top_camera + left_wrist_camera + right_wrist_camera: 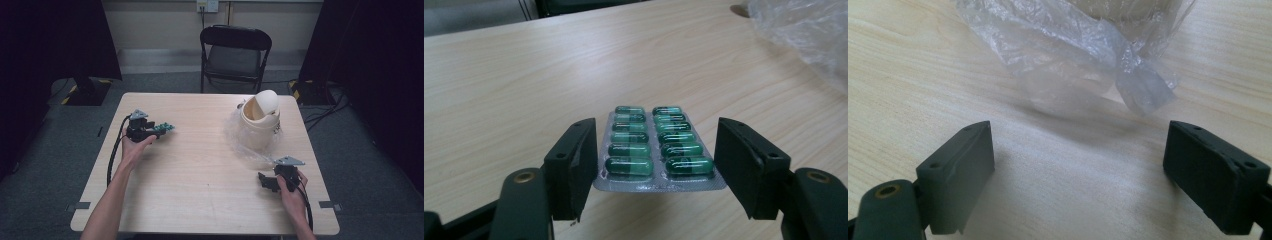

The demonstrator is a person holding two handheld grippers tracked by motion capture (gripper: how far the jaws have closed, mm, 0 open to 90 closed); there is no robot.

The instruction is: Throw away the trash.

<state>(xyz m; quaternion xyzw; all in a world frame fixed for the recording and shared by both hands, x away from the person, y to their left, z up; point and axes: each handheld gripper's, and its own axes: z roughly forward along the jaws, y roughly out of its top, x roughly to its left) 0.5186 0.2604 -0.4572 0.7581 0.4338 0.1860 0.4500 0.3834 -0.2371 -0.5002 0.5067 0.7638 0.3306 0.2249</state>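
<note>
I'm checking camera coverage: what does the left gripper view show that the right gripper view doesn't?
Left gripper view: a blister pack of green capsules clamped between the left tongs, held above the table.
Right gripper view: the right tongs open with nothing between them, and the bin's base behind the bag.
Shared: the wooden table and the crinkled clear plastic bag.

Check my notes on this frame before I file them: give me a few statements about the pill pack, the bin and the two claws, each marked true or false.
1. The left claw grips a blister pack of green capsules. True.
2. The blister pack lies flat on the table. False: it is held above the wood.
3. The right claw holds the plastic bag. False: its jaws stand open with nothing between them, short of the bag.
4. The cream bin stands on the table's right half, lined with clear plastic. True.
5. A folding chair stands behind the table. True.
</note>
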